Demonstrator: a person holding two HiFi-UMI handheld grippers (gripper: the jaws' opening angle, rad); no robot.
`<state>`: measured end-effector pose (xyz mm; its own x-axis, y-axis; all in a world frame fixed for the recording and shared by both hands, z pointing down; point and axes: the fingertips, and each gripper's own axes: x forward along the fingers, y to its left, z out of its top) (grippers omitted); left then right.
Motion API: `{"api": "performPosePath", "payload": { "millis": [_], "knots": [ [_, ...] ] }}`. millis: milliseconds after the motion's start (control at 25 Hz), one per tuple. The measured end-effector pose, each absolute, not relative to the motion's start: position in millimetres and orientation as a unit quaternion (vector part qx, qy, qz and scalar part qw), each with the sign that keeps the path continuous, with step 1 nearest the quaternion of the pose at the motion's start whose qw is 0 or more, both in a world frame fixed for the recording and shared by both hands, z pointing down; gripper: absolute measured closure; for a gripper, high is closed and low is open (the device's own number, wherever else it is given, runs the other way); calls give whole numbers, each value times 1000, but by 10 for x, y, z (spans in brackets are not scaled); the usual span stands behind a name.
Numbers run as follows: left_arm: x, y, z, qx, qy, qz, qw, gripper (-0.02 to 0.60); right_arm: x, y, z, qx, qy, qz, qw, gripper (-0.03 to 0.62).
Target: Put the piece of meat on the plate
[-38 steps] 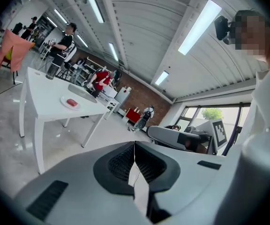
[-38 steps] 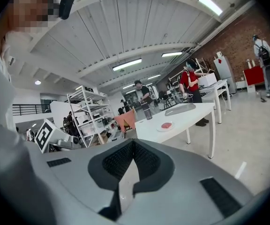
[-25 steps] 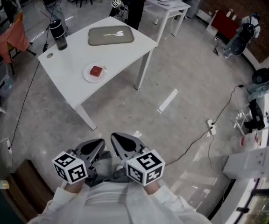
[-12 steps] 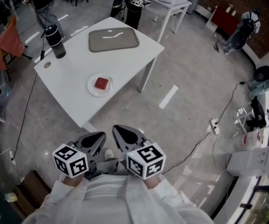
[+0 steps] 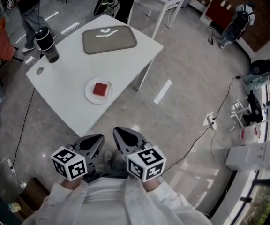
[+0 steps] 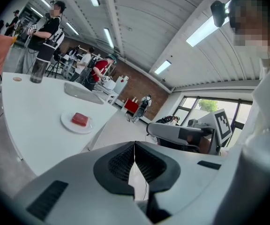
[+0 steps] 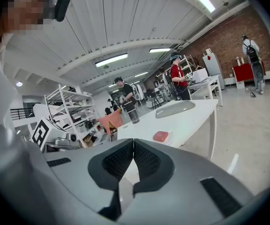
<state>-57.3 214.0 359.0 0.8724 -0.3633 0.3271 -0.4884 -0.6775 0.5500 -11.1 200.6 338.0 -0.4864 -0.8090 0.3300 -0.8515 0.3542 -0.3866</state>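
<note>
A red piece of meat (image 5: 100, 89) lies on a small white plate (image 5: 91, 95) near the front edge of a white table (image 5: 69, 74). The meat (image 6: 79, 119) and plate (image 6: 67, 123) also show in the left gripper view, and the meat (image 7: 161, 136) in the right gripper view. My left gripper (image 5: 96, 139) and right gripper (image 5: 120, 134) hang side by side close to my body, well short of the table. Both are shut with nothing between the jaws.
A grey tray (image 5: 109, 39) with a white utensil lies at the table's far side. A dark tumbler (image 5: 47, 43) stands at its left corner. People stand beyond the table. A cable (image 5: 205, 132) and power strip lie on the floor at the right.
The table with the plate has come closer and shifted slightly in the head view as I walk toward it. Both grippers stay shut in the same place against my body.
</note>
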Motion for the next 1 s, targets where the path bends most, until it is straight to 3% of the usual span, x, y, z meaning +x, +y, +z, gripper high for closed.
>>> {"api": "performPosePath", "payload": {
  "millis": [1000],
  "knots": [
    [-48, 612, 3539, 894, -295, 77, 327, 571, 407, 465, 3358, 453, -854, 252, 56, 579]
  ]
}}
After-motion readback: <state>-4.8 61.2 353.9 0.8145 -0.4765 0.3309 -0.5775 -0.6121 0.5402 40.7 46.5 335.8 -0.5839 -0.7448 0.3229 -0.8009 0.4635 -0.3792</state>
